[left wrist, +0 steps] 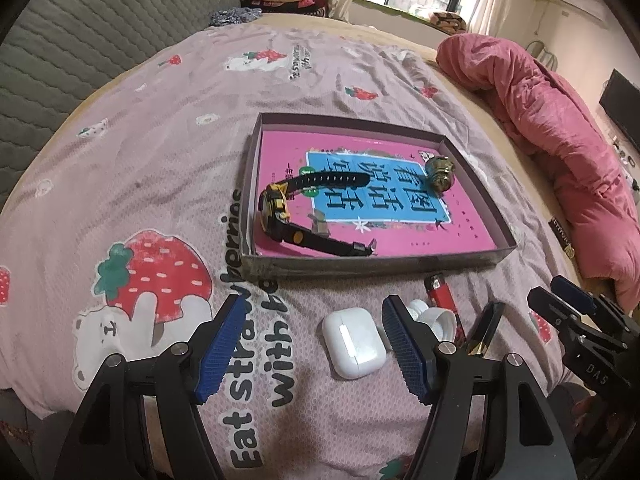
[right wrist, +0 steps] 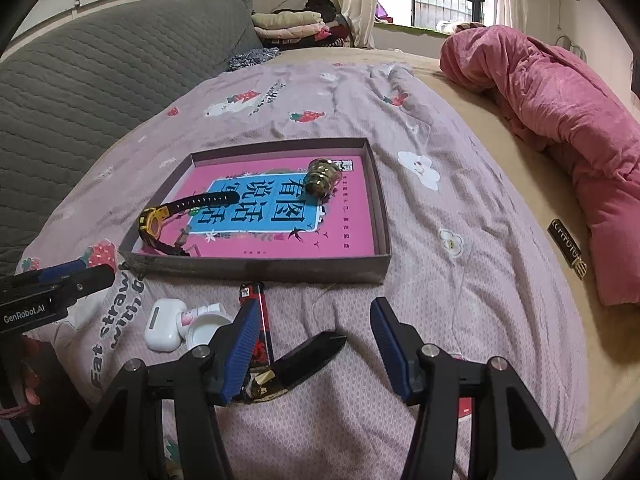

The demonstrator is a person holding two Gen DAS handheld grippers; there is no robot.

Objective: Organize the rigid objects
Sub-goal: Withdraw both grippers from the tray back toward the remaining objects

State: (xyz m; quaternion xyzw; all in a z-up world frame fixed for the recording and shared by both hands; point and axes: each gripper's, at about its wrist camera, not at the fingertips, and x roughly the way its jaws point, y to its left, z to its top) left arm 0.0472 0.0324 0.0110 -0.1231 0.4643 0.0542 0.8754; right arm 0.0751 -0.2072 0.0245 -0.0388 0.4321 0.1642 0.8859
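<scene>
A shallow grey box (left wrist: 360,259) (right wrist: 260,269) on the bed holds a pink book, a black-and-yellow watch (left wrist: 280,208) (right wrist: 154,224) and a small gold bell-shaped object (left wrist: 440,172) (right wrist: 320,176). In front of the box lie a white earbud case (left wrist: 354,344) (right wrist: 162,324), a white cap (left wrist: 438,320) (right wrist: 204,330), a red lighter (left wrist: 440,292) (right wrist: 262,312) and a black-and-gold pen-like object (left wrist: 486,326) (right wrist: 316,346). My left gripper (left wrist: 312,304) (right wrist: 98,269) hangs open over the earbud case. My right gripper (right wrist: 316,304) (left wrist: 550,290) hangs open over the pen-like object, its left finger covering part of the lighter.
A strawberry-print lilac sheet (left wrist: 140,160) covers the bed. A rolled pink quilt (left wrist: 560,128) (right wrist: 560,112) lies along the right side. A grey quilted headboard (right wrist: 100,72) stands at the left. Folded clothes (right wrist: 288,24) and a window are at the back.
</scene>
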